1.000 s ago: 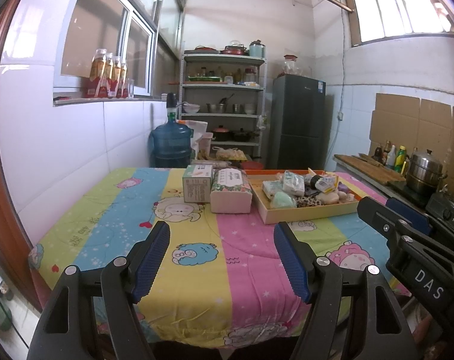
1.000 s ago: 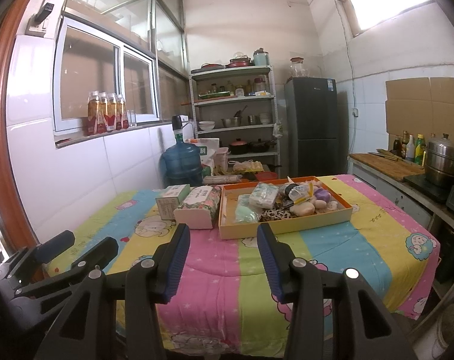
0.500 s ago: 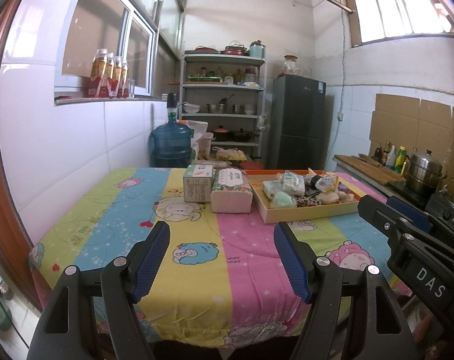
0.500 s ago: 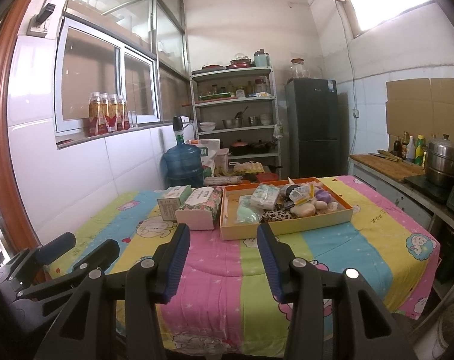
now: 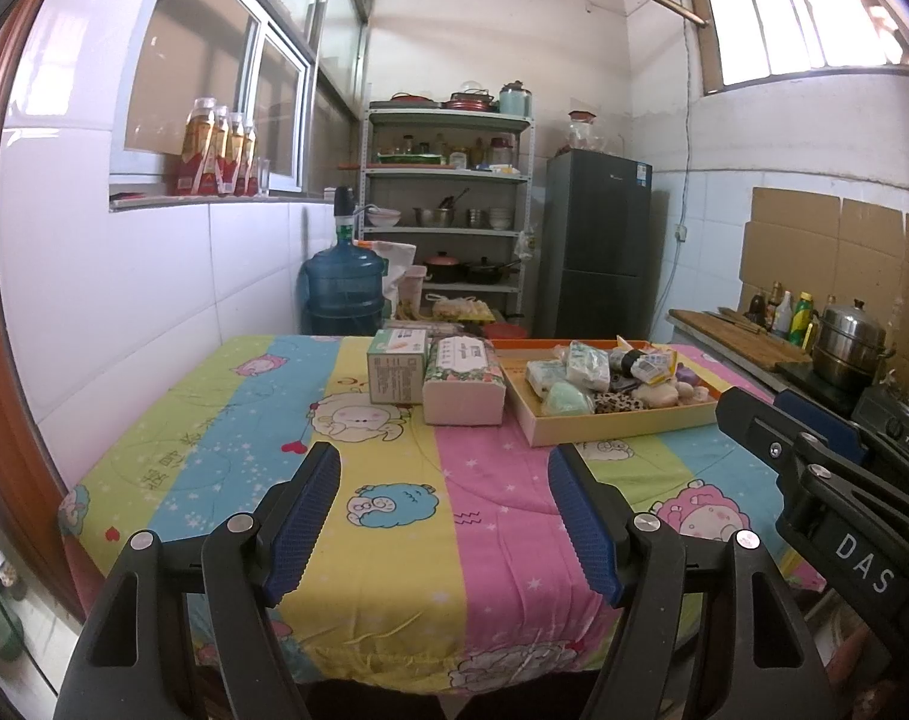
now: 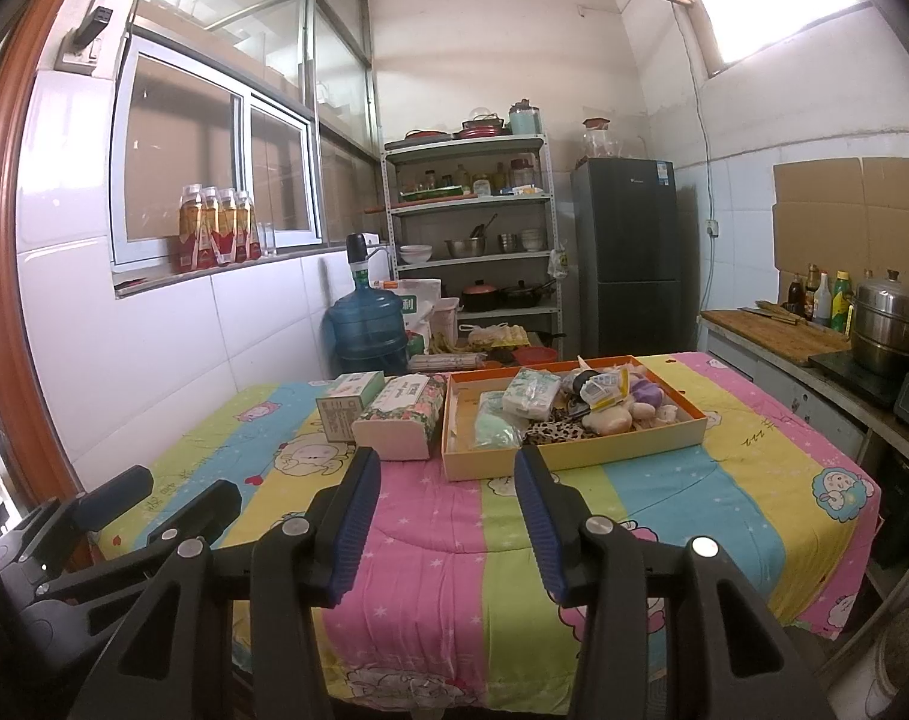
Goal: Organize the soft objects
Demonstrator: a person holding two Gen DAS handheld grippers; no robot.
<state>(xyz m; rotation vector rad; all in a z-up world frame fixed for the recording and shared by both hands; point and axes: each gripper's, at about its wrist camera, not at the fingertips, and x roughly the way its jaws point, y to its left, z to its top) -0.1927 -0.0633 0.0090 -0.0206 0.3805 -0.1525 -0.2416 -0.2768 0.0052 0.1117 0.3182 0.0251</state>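
Observation:
An orange tray (image 5: 622,426) (image 6: 574,453) sits on the far half of the table and holds several soft items: a green pouch (image 6: 493,427), white tissue packs (image 6: 532,393), a leopard-print piece (image 6: 550,429), a beige plush (image 6: 610,417), a purple plush (image 6: 649,393). A pink tissue pack (image 5: 463,381) (image 6: 403,417) and a green-white box (image 5: 394,366) (image 6: 346,402) stand left of the tray. My left gripper (image 5: 445,516) is open and empty above the near table edge. My right gripper (image 6: 448,504) is open and empty, also short of the tray.
The table wears a striped cartoon cloth (image 5: 394,540). A blue water jug (image 5: 343,294), a metal shelf (image 5: 448,228) and a dark fridge (image 5: 595,246) stand behind it. A counter with a steel pot (image 6: 889,324) runs along the right. The tiled wall is at left.
The right gripper has drifted slightly closer to the table; the left view is nearly unchanged. Both grippers stay open.

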